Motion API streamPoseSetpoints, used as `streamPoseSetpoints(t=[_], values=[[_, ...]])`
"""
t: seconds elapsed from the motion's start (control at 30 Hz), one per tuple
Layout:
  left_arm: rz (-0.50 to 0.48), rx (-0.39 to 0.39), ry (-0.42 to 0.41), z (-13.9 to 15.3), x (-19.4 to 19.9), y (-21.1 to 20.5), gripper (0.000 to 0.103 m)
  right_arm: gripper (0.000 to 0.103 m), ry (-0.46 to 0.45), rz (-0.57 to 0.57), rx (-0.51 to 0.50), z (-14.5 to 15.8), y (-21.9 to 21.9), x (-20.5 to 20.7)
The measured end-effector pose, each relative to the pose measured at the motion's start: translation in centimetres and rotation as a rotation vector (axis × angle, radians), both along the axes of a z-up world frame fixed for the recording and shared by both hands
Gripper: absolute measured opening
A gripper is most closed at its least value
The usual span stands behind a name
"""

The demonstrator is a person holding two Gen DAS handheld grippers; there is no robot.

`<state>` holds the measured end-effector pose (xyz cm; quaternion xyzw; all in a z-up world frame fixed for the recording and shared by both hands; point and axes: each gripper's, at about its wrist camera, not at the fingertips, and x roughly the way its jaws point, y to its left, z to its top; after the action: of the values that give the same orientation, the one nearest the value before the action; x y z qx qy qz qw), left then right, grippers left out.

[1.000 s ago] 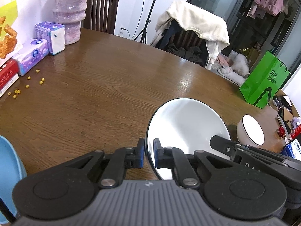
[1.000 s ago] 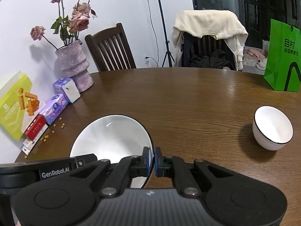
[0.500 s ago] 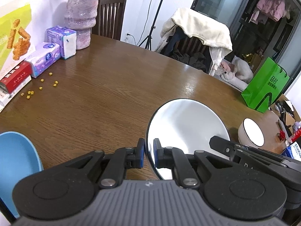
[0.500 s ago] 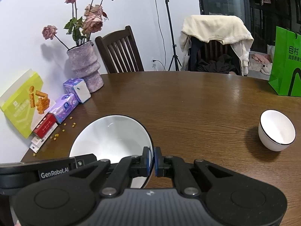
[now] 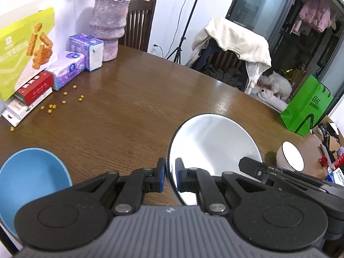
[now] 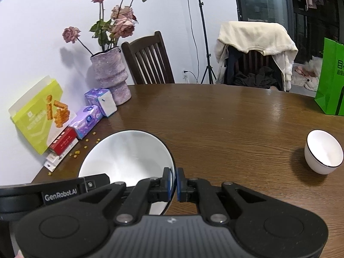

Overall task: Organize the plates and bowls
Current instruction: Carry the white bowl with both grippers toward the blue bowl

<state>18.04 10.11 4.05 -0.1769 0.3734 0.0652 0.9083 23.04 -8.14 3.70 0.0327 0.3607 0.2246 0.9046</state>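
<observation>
grippers both clamped on white bowl (image 5: 212, 142) rim: left gripper (image 5: 170, 177), right gripper (image 6: 174, 183).

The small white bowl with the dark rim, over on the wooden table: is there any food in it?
No, the small white bowl with the dark rim shows only a bare white inside in the right wrist view.

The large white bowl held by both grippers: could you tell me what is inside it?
Nothing shows inside the large white bowl; its near part is hidden behind the left gripper.
</observation>
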Motion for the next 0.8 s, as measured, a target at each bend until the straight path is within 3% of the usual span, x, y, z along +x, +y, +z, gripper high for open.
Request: streamPoseSetpoints(t=[0.8], values=[[0.111, 0.021, -0.022, 1.5, -4.1, 5.2, 0.010, 0.006, -0.018, 0.098, 0.008, 1.7, 5.8, -2.6]])
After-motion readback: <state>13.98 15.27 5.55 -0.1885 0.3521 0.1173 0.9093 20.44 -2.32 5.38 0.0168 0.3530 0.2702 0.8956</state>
